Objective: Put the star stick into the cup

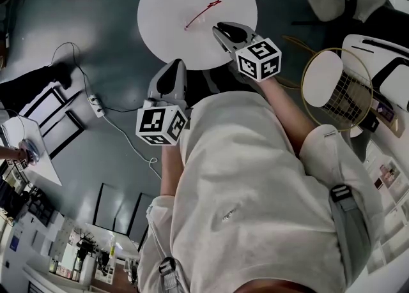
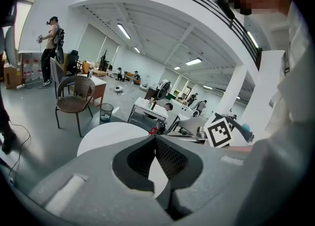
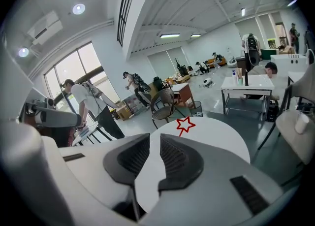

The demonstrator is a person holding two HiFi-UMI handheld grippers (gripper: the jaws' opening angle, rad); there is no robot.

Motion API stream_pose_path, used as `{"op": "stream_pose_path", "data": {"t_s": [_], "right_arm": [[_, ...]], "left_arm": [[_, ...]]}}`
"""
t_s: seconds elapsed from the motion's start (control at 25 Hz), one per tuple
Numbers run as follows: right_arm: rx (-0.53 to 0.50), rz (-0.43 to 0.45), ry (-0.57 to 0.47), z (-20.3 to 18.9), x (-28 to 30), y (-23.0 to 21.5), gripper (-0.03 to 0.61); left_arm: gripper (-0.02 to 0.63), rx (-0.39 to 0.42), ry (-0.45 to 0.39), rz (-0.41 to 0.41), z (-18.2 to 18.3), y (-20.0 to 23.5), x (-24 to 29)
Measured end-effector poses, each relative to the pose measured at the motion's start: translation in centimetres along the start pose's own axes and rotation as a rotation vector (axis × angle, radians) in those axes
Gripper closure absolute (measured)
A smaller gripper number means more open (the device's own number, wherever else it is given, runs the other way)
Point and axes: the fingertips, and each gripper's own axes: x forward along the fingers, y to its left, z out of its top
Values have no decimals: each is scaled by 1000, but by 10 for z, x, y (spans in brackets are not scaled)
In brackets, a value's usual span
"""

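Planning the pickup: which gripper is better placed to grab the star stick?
Right. The right gripper is over the table near the star stick, jaws apart; the left gripper hangs farther away.

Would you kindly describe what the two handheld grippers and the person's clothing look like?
Both the left gripper and right gripper have pale grey shells with dark ribbed pads. Each carries a white cube with black square markers. The person wears a cream shirt with grey straps.

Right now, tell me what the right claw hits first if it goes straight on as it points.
Most likely the white round table: its top shows in the open gap of the right claw. The red star stick lies just right of that line, further on; depth is unclear.
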Motion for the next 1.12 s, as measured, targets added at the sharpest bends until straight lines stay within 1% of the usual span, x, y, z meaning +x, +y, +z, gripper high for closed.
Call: {"op": "stream_pose_path", "data": {"t_s": [0.36, 0.56, 0.8, 1.12], "right_arm": [[-56, 42, -45, 15, -24, 10, 527], [-89, 60, -76, 29, -38, 14, 541], [-135, 90, -116, 44, -57, 29, 555], [-170, 125, -144, 50, -77, 46, 569]], "left_arm": [[603, -1, -46, 16, -1, -13, 1], [603, 9, -67, 9, 3, -20, 5], [603, 27, -85, -6, 9, -29, 6], [603, 43, -93, -13, 11, -40, 5]]}}
